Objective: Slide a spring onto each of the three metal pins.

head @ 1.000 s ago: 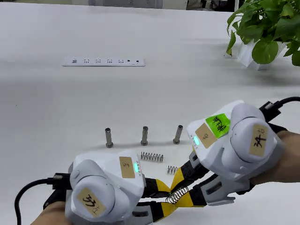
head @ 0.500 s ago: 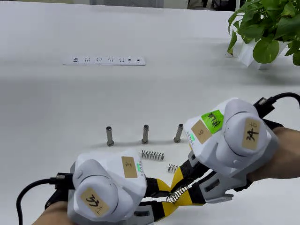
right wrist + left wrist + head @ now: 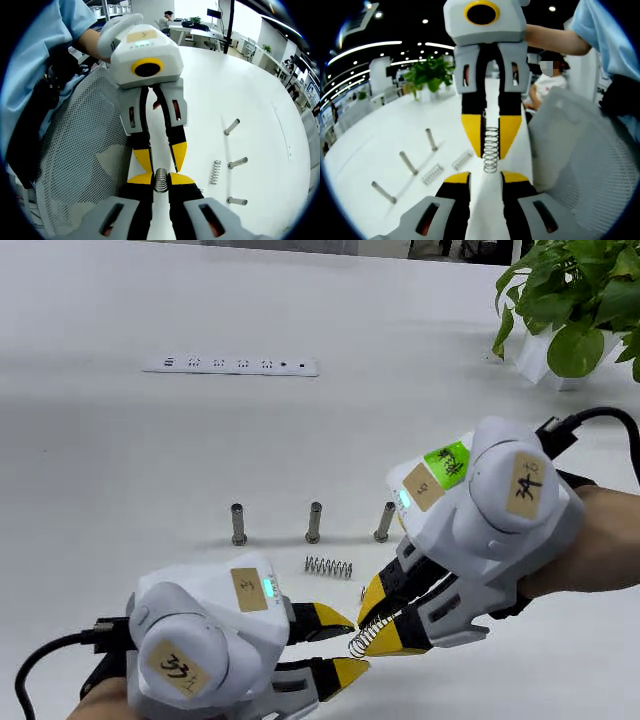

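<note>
Three metal pins (image 3: 314, 522) stand upright in a row on the white table (image 3: 150, 460), all bare. My right gripper (image 3: 372, 633) is shut on a spring (image 3: 386, 623) and holds it above the table in front of the pins. In the right gripper view the spring (image 3: 160, 180) sits end-on between the yellow fingertips (image 3: 182, 178). My left gripper (image 3: 345, 645) faces it, open, with its tips just short of the spring's free end. In the left gripper view that spring (image 3: 491, 149) hangs above the open jaws. A second spring (image 3: 328, 566) lies near the middle pin. A third spring (image 3: 462, 159) lies beside it.
A white power strip (image 3: 232, 365) lies at the back of the table. At the back right stands a potted plant (image 3: 575, 295). A grey mesh chair back (image 3: 85, 150) is close behind the left gripper at the table's near edge.
My left gripper has let go of the spring, opened and drawn back a little. The right gripper keeps the spring and has lifted slightly.
</note>
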A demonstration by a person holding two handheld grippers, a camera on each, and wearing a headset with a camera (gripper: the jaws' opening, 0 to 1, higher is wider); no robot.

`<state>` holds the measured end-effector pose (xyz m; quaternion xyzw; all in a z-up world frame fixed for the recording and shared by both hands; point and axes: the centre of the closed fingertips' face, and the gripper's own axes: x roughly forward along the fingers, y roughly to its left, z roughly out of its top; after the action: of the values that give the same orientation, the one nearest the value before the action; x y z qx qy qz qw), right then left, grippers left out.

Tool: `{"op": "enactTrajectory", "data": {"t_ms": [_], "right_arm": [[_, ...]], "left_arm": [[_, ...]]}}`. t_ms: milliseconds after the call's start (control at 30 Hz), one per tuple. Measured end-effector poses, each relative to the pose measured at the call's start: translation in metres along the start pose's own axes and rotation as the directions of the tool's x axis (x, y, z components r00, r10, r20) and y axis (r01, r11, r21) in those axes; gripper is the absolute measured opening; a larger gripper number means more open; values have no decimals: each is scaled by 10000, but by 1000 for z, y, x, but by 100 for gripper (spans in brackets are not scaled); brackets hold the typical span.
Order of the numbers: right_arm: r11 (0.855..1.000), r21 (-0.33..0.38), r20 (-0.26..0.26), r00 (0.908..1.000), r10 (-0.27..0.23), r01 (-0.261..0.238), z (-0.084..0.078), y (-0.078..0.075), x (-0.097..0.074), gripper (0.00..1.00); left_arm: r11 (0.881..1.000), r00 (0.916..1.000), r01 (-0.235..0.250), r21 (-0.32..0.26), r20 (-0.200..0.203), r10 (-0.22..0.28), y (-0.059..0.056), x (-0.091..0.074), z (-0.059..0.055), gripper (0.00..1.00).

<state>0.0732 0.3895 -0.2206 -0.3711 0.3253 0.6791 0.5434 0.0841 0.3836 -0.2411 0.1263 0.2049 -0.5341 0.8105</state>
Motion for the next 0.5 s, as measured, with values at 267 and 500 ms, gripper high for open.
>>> {"op": "enactTrajectory", "data": {"t_ms": [267,500], "right_arm": [[9997,-227,-340,9994,14,-21,0,-13,0,12],[9982,-586,-631,9980,97,-134,4,-27,4,12]], "left_arm": [[9775,9830,-1766,-1150,305,1812,37,-28,-15,42],[9457,9595,-2718,-1785,259,2807,53,-48,-29,60]]}}
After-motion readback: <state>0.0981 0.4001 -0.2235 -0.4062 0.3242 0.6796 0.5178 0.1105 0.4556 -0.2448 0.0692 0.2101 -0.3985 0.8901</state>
